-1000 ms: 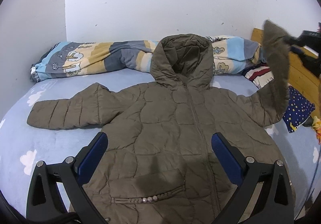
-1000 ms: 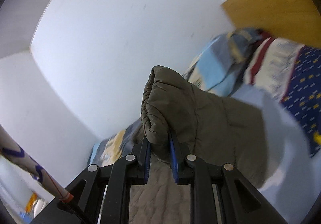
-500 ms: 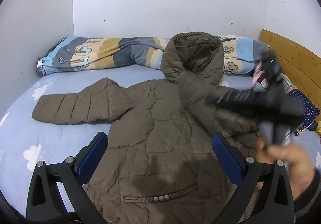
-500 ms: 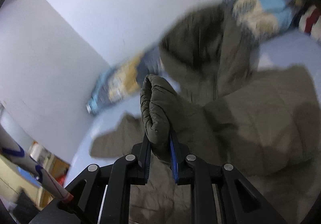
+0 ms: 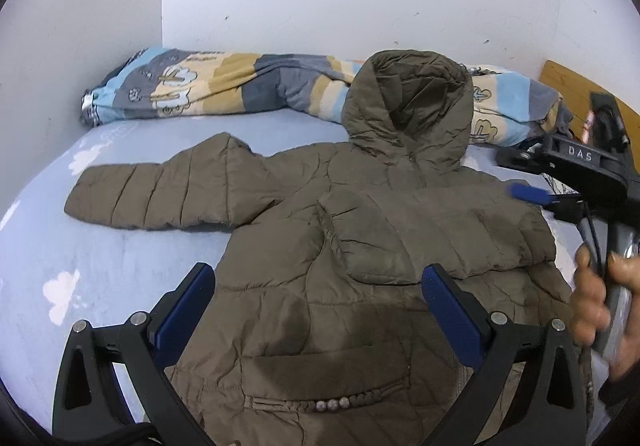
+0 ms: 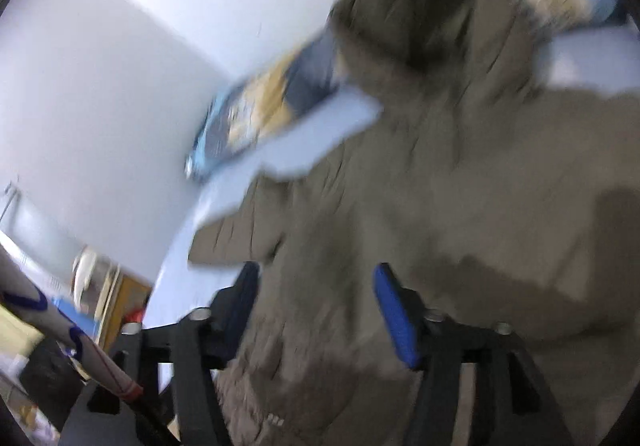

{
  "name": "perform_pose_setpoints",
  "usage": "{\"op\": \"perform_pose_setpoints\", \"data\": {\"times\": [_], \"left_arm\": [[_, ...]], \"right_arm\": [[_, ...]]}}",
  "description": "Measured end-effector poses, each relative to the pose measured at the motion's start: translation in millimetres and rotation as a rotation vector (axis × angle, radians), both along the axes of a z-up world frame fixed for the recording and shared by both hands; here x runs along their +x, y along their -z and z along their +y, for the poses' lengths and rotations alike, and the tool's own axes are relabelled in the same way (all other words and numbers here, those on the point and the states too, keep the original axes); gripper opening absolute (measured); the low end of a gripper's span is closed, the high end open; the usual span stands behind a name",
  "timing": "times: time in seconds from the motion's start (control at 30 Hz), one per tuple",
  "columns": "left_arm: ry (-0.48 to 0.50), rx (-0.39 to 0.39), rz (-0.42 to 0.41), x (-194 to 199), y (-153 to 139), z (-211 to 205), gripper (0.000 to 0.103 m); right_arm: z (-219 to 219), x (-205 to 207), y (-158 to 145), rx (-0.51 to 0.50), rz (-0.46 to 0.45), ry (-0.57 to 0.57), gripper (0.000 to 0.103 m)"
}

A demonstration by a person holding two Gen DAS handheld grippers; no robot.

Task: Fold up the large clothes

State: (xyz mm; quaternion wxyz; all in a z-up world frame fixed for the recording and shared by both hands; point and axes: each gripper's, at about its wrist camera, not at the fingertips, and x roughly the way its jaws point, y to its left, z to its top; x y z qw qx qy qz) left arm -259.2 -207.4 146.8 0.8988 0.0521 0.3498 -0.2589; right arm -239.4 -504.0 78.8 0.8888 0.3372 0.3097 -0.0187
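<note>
Risk I'm judging: puffy sleeve (image 5: 432, 234) lying across chest may be springing back open, padding being stiff; other sleeve (image 5: 160, 198) lying spread on pale blue cloud-print bedsheet (image 5: 100, 258).

Olive-brown quilted hooded jacket (image 5: 340, 306) lying face-up on bed, hood (image 5: 408, 102) toward striped duvet (image 5: 224, 86).

Left gripper (image 5: 316, 310) hovering over hem, jaws standing wide, holding nothing.

Right gripper (image 6: 316, 302) jaws parted, apparently empty; view blurring, jacket beneath.
</note>
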Motion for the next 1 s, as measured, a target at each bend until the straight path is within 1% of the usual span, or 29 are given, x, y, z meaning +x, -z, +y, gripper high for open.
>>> {"op": "perform_pose_setpoints", "data": {"times": [0.03,0.07,0.1,0.13,0.17,0.2,0.27,0.3,0.33,0.37,0.4,0.43,0.47,0.53,0.6,0.67,0.7,0.73,0.77,0.8,0.87,0.9,0.93,0.97,1.0], "left_arm": [[-0.001,0.001,0.003,0.6,0.5,-0.6,0.103],[-0.003,0.003,0.002,1.7,0.5,-1.3,0.103],[-0.003,0.006,0.001,1.8,0.7,-2.4,0.103],[-0.002,0.007,0.001,2.2,0.9,-3.1,0.103],[-0.002,0.008,0.001,2.3,1.0,-3.3,0.103],[-0.002,0.011,0.001,2.2,1.2,-4.2,0.103],[0.001,0.016,0.003,3.2,2.2,-5.9,0.103],[0.002,0.018,0.009,4.1,3.0,-7.0,0.103],[0.003,0.020,0.016,4.6,3.0,-7.7,0.103],[0.003,0.018,0.020,5.5,3.1,-6.7,0.103],[0.000,0.013,0.023,6.3,2.2,-4.7,0.103],[-0.005,0.007,0.021,6.8,0.4,-1.1,0.103],[-0.010,0.003,0.019,7.2,-1.4,1.5,0.103],[-0.025,-0.015,0.016,9.2,-6.2,10.9,0.103],[-0.050,-0.024,0.000,11.9,-11.2,22.4,0.103],[-0.070,-0.032,0.000,15.5,-13.3,32.4,0.103],[-0.081,-0.034,0.005,18.4,-13.1,38.9,0.103],[-0.090,-0.032,0.007,20.4,-12.6,44.1,0.103],[-0.102,-0.029,0.011,23.2,-11.4,49.8,0.103],[-0.113,-0.028,0.020,26.2,-10.3,55.1,0.103],[-0.130,-0.034,0.037,31.9,-9.1,64.8,0.103],[-0.143,-0.044,0.047,36.5,-10.1,71.7,0.103],[-0.152,-0.058,0.056,41.0,-11.6,78.5,0.103],[-0.160,-0.069,0.063,44.9,-12.7,84.2,0.103],[-0.174,-0.079,0.067,50.2,-14.6,90.3,0.103]], "right_arm": [[-16.5,-7.4,-2.6,-0.049,0.024,0.070,0.075],[-33.5,-14.5,-0.5,-0.109,0.073,0.147,0.075],[-49.1,-21.2,5.6,-0.178,0.143,0.227,0.075],[-61.1,-24.9,12.1,-0.211,0.197,0.283,0.075],[-75.2,-30.7,22.8,-0.222,0.242,0.327,0.075],[-84.3,-34.7,34.3,-0.214,0.277,0.348,0.075],[-99.2,-36.2,61.7,-0.195,0.363,0.357,0.075],[-100.8,-32.9,78.4,-0.182,0.399,0.340,0.075],[-101.6,-31.4,90.0,-0.164,0.427,0.320,0.077],[-100.0,-27.4,98.0,-0.169,0.456,0.304,0.077],[-92.3,-22.4,96.7,-0.229,0.486,0.300,0.077],[-88.4,-18.6,89.3,-0.282,0.503,0.306,0.077],[-79.7,-16.8,78.1,-0.327,0.496,0.315,0.077],[-56.6,-14.5,53.8,-0.367,0.412,0.294,0.077],[-19.1,-8.4,32.9,-0.403,0.324,0.226,0.077],[15.0,6.2,29.3,-0.408,0.278,0.131,0.077],[38.6,14.7,32.2,-0.407,0.262,0.071,0.077],[56.7,19.8,38.2,-0.408,0.266,0.037,0.077],[69.4,27.3,46.9,-0.413,0.282,0.004,0.077],[86.0,37.2,63.7,-0.428,0.325,-0.034,0.078],[98.3,52.6,92.2,-0.452,0.414,-0.055,0.084],[104.6,56.3,104.6,-0.490,0.461,-0.059,0.088],[109.4,56.4,106.5,-0.530,0.484,-0.061,0.089],[112.8,53.8,100.2,-0.544,0.492,-0.069,0.089],[113.8,50.5,92.7,-0.537,0.486,-0.084,0.089]]}}
